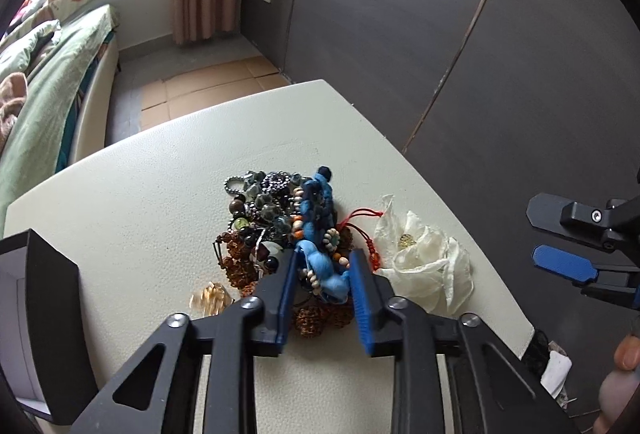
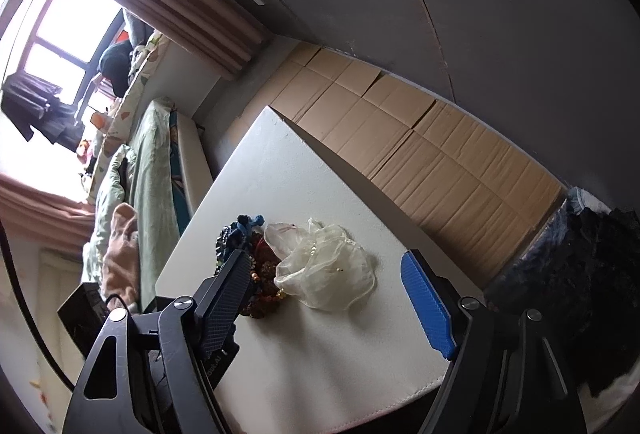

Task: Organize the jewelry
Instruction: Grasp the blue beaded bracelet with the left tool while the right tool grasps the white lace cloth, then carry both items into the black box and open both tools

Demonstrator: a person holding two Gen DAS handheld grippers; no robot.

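A white table point(image 1: 160, 194) lies under both grippers. On it, straight ahead of the left gripper point(image 1: 324, 278), sits a heap of jewelry point(image 1: 276, 218). Just right of that gripper lies a cream gauze pouch point(image 1: 424, 258). The left gripper's blue pads pinch a blue bead strand point(image 1: 324, 270) at the heap's near edge. The right gripper point(image 2: 328, 298) hangs spread wide above the table, the pouch ahead between its fingers.

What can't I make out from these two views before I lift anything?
- Left wrist view: whether the left gripper actually presses the blue knotted cord piece; tangled beads hide the contact.
- Left wrist view: the black open box is cut off by the frame edge.
- Right wrist view: most of the bead jewelry pile sits behind the right gripper finger and the cream sheer fabric flower.
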